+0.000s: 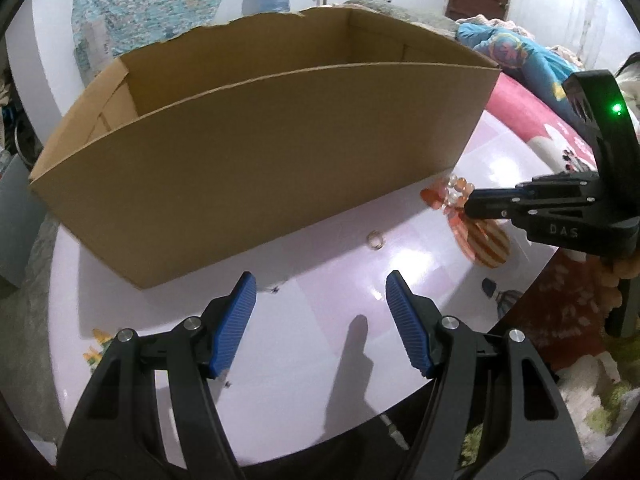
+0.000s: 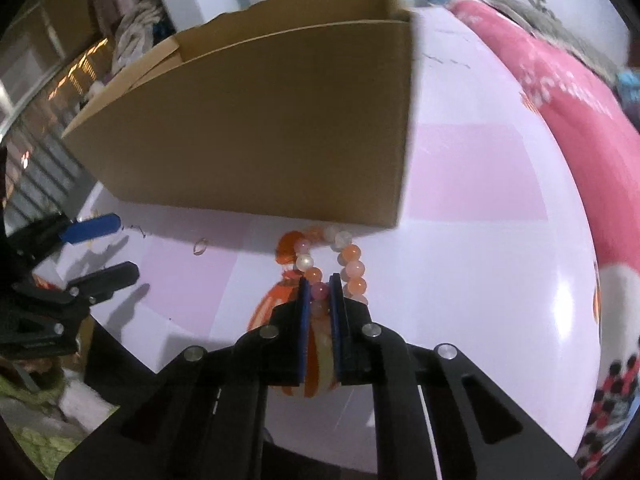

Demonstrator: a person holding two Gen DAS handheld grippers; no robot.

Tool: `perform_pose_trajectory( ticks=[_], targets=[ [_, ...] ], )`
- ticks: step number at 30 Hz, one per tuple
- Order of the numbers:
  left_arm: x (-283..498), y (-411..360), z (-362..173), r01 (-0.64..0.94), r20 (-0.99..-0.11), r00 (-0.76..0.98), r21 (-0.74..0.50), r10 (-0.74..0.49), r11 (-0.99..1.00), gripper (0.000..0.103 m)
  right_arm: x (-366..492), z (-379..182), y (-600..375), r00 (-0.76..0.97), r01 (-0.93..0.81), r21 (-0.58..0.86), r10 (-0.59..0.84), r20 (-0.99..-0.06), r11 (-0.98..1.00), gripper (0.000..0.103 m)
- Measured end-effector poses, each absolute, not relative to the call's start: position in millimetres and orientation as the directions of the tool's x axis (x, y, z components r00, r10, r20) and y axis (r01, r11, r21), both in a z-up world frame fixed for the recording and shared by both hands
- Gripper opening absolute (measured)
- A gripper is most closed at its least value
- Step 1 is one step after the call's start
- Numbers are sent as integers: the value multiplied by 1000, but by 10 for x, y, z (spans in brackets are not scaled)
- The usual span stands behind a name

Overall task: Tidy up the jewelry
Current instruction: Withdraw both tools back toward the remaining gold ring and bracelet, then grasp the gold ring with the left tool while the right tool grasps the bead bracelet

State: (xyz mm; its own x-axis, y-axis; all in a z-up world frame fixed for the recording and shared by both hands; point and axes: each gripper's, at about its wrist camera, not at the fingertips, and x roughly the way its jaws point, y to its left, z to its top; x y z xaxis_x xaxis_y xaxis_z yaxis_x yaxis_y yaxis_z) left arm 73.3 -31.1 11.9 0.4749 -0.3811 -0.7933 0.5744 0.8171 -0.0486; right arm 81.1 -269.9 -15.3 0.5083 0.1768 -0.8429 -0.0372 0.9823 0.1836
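An open brown cardboard box (image 1: 256, 168) stands on the pale table; it also shows in the right wrist view (image 2: 256, 120). My right gripper (image 2: 321, 286) is shut on an orange and white bead bracelet (image 2: 348, 260) just in front of the box's near right corner. In the left wrist view the right gripper (image 1: 474, 204) pinches the bracelet (image 1: 458, 188) at the right. A small ring (image 1: 375, 239) lies on the table before the box; it also shows in the right wrist view (image 2: 199, 246). My left gripper (image 1: 320, 300) is open and empty, low over the table near the ring.
The table (image 2: 480, 240) is white and pink with an orange printed figure (image 1: 486, 240) under the bracelet. A pink cloth (image 2: 580, 120) lies beyond the table's right edge. Bedding (image 1: 520, 52) and clutter lie behind the box.
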Motion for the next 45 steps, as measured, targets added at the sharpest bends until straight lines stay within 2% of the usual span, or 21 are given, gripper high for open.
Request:
perform_pose_trajectory(
  ticks=[4,7,9,11,15,18,25,27,45],
  targets=[
    [787,-410,133,603,-766,462,-99,-447,792,63,759,-173,-2795,511,4,255,217,-832,967,10],
    [845,-491,106,615,-754,445,-133,-482,777,52,757,-187,-2809,515,13,290,242,-822,957,10],
    [889,-556,69,618,-759,434,-140,-485,773,42,764,-197,-2810,519,16,301,249,-818,954,10],
    [917,-612,39,626,-762,426,-142,-488,767,39,768,-213,-2831,522,15,313,260,-812,950,10],
    [927,-729,-16,644,-783,424,-93,-456,760,24,764,-230,-2880,525,9,339,284,-803,941,10],
    [906,-817,-82,656,-802,419,-56,-425,753,17,775,-239,-2901,524,4,349,295,-799,937,10],
    [895,-904,-101,666,-803,444,-1,-398,746,16,729,-262,-2938,535,-3,359,305,-788,933,10],
    [873,-917,-106,666,-801,452,9,-393,746,10,701,-270,-2958,537,-2,367,310,-784,930,10],
    [793,-858,-34,651,-800,471,29,-373,759,10,649,-239,-2931,531,-8,350,300,-792,937,11]
  ],
)
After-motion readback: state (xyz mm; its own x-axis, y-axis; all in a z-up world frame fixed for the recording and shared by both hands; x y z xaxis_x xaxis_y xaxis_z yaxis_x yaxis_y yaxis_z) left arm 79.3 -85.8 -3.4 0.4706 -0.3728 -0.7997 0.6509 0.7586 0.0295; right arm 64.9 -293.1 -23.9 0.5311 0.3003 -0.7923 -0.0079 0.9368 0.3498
